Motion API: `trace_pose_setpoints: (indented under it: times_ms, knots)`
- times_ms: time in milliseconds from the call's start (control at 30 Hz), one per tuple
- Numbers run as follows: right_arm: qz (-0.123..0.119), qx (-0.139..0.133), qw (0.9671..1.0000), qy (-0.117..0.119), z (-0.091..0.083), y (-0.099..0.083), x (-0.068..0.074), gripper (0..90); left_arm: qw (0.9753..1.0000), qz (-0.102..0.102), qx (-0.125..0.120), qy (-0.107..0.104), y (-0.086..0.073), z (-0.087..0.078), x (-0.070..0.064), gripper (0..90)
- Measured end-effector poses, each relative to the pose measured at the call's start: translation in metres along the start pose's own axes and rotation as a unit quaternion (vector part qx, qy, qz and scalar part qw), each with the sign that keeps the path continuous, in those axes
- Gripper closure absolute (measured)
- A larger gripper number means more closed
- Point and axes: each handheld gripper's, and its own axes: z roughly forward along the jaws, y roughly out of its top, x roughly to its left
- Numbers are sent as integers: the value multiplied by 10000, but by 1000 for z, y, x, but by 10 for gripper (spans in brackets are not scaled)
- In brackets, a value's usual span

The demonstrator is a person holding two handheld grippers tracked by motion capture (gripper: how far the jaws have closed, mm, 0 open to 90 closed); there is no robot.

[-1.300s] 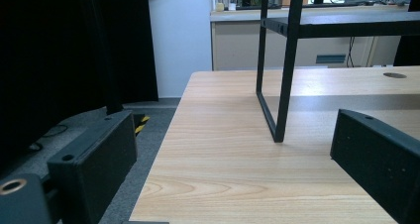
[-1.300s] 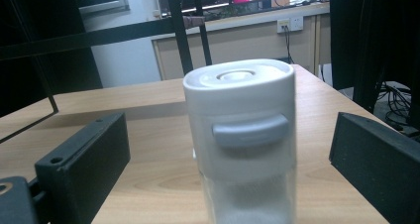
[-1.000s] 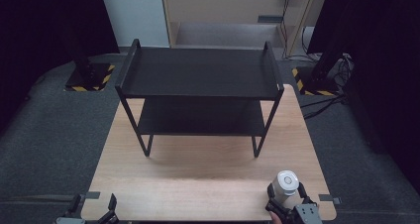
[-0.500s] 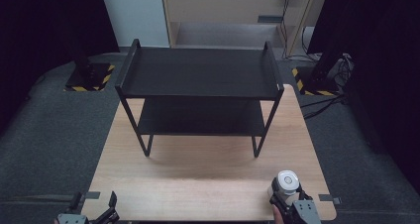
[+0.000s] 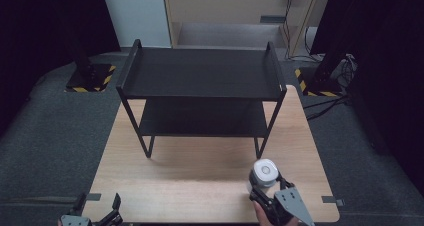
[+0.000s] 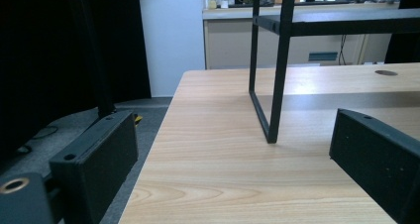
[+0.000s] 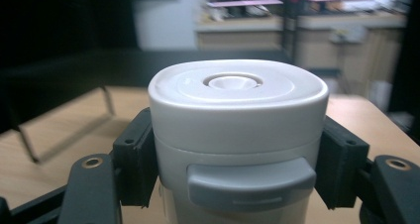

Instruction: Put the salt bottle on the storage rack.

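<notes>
A white lidded container (image 5: 264, 173) with a grey front tab (image 7: 251, 177) is held upright over the front right of the wooden table (image 5: 200, 181). My right gripper (image 5: 267, 183) is shut on it, one jaw on each side of its body (image 7: 237, 154). A black two-tier shelf rack (image 5: 202, 93) stands at the back middle of the table. At the front left table edge my left gripper (image 5: 97, 213) is open with nothing between its fingers (image 6: 96, 159), low over the table's left corner and facing the rack's leg (image 6: 277, 85).
Grey floor surrounds the table. Black stands with yellow-striped bases (image 5: 92, 78) sit at the back left and back right (image 5: 320, 81). A white cabinet and beige counter (image 5: 225, 11) lie behind the rack. Cables (image 5: 330, 103) run on the floor at the right.
My right gripper has carried the container leftward and a little farther onto the table. The left gripper has edged slightly up into view.
</notes>
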Motion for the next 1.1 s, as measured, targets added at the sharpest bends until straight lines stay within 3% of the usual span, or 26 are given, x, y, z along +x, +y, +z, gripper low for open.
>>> trace_pose_setpoints:
  times_ms: [167, 200, 300, 500, 733, 1100]
  knots:
    - [-24, -121, 9991, 413, 40, 36, 10, 315, 9999, -66, -84, -78, 1, -1, 1, 39]
    - [-24, -121, 9991, 413, 40, 36, 10, 315, 9999, -66, -84, -78, 1, -1, 1, 39]
    - [-56, -155, 9988, 462, 70, 60, 15, 316, 9998, -122, -138, -111, 2, -2, 3, 40]
    - [-63, -123, 9991, 391, 103, 85, 17, 315, 9996, -175, -163, -127, 2, -1, 7, 40]
    - [-70, -80, 9994, 326, 126, 100, 17, 315, 9995, -228, -173, -117, 1, 2, 11, 41]
    - [-158, 31, 9997, 187, 154, 99, 21, 315, 9994, -253, -161, -148, 0, 5, 14, 45]
